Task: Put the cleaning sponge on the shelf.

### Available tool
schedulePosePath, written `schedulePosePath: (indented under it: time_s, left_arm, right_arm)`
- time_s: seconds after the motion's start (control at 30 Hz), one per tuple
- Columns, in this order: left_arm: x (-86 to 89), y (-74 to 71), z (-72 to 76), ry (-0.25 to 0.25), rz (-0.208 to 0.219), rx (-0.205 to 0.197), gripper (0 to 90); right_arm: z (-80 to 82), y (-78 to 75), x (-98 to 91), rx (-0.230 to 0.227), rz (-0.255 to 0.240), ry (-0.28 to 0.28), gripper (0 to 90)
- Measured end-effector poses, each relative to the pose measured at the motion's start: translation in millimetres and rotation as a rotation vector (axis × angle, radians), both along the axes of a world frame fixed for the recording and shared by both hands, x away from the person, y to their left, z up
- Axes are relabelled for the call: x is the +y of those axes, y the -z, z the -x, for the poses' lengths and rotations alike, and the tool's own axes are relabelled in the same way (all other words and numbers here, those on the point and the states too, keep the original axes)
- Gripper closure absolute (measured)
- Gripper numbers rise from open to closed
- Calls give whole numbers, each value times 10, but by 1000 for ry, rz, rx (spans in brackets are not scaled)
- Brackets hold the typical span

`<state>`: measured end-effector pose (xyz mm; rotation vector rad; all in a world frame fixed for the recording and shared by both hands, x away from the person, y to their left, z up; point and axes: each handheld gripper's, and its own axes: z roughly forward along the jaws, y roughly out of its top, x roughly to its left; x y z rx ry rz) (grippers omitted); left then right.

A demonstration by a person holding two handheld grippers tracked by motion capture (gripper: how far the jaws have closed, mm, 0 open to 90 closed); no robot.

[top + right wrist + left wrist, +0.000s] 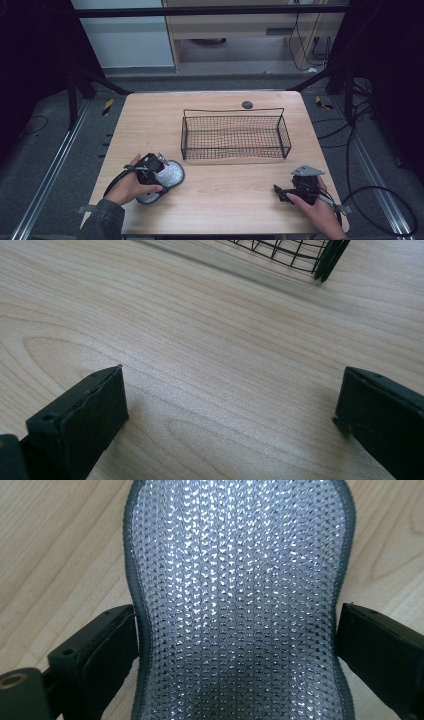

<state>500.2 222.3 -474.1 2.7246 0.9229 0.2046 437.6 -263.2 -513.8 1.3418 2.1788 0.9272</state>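
left gripper (pixel 159 172), lower left, jaws spread astride the silver scrubbing pad (pixel 240 605), not yet clenched: closing comes next; right gripper (pixel 285 194) released, idle.

A silvery mesh scouring pad (pixel 167 176) with a dark grey rim, waisted in outline, lies flat on the wooden table at about seven o'clock from the wire basket.

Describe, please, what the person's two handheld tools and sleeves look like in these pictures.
Both tools are black. The left tool trails a black cable, and its blocky jaws show small screw holes in the left gripper view. The right tool carries a grey three-cornered plate on top, with a black cable behind it. The left forearm wears a dark denim-like sleeve.
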Motion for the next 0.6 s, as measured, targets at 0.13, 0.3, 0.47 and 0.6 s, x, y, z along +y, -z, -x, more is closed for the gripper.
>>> schedulePosePath:
  time_s: [0.13,0.3,0.47,0.6]
  left_arm:
    - [24,58,-38,-3,29,12,21]
    - [43,75,-41,-9,50,7,7]
    - [77,58,-37,-24,72,-1,50]
    - [95,40,-12,-25,90,-4,76]
  right_arm:
    - [4,-1,-1,1,2,1,3]
    - [5,0,-3,0,2,-1,3]
    - [8,0,-6,0,3,-3,3]
    - [8,0,-5,0,3,-2,3]
